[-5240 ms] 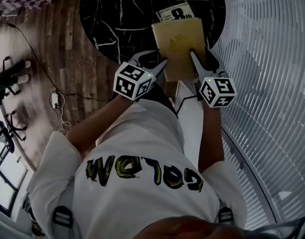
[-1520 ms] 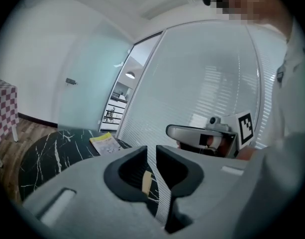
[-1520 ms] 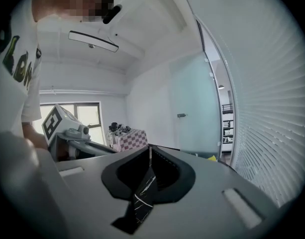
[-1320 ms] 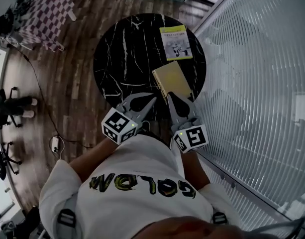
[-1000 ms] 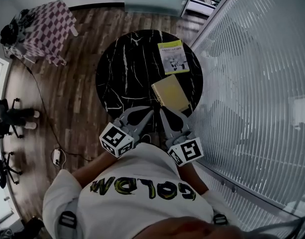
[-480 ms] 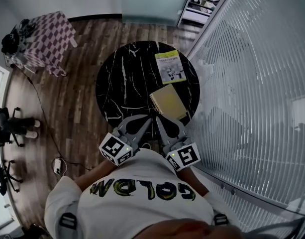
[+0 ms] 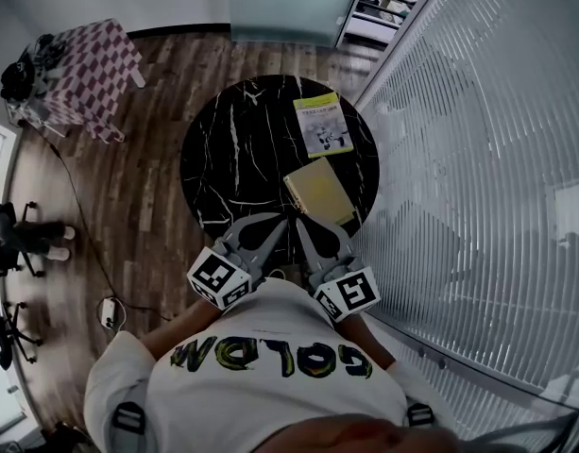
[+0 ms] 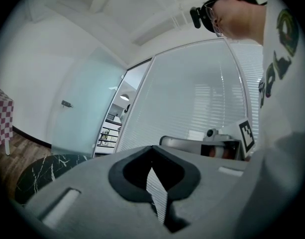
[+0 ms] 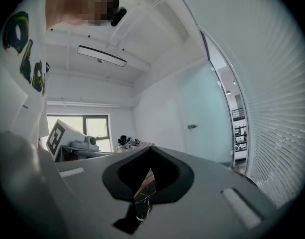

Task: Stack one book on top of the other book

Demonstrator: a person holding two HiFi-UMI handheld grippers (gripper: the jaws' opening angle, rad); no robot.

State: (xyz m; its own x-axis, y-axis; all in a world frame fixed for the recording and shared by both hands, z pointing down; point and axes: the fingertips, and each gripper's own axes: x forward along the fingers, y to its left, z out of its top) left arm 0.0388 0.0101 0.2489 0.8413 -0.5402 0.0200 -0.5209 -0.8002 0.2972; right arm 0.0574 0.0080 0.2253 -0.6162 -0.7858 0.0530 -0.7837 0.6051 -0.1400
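Near book (image 7: 319,191) before far book (image 7: 323,125), apart, on table (image 7: 230,163)

The right tongs (image 9: 150,156) stand closed with nothing between them, facing a pale glass door (image 9: 202,118).

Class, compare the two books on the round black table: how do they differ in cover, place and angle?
Cover: the plain yellow book is bare; the illustrated book is pale with a picture.
Place: the plain yellow book lies nearer the person, the illustrated book farther.
Angle: the plain yellow book sits more askew than the illustrated book.
Both lie closed, flat and apart on the table.
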